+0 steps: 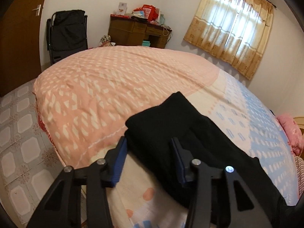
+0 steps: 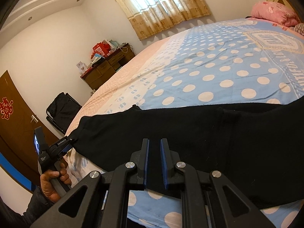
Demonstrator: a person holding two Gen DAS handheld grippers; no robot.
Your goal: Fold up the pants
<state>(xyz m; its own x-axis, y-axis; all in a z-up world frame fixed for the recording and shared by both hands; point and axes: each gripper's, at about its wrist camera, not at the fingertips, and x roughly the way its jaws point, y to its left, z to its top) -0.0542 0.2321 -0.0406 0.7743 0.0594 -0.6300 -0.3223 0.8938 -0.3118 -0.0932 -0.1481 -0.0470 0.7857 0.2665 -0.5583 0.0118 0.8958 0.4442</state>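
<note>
Black pants (image 1: 171, 125) lie flat along the near edge of the bed (image 1: 106, 87); they also show in the right wrist view (image 2: 199, 133). My left gripper (image 1: 149, 142) is open at the leg end, its jaws set wide around the cuff's near edge. It also shows in the right wrist view (image 2: 66, 145) at the cuff corner. My right gripper (image 2: 154, 142) has its jaws a narrow gap apart over the pants' near edge; no cloth shows between the blue pads (image 2: 146, 161).
The bed has a pink and blue dotted cover (image 2: 209, 66). A pink pillow (image 2: 275, 13) lies at the head. A wooden desk (image 1: 138, 32), a black folding chair (image 1: 66, 36) and a door (image 1: 19, 38) stand beyond. Tiled floor (image 1: 19, 133) lies left.
</note>
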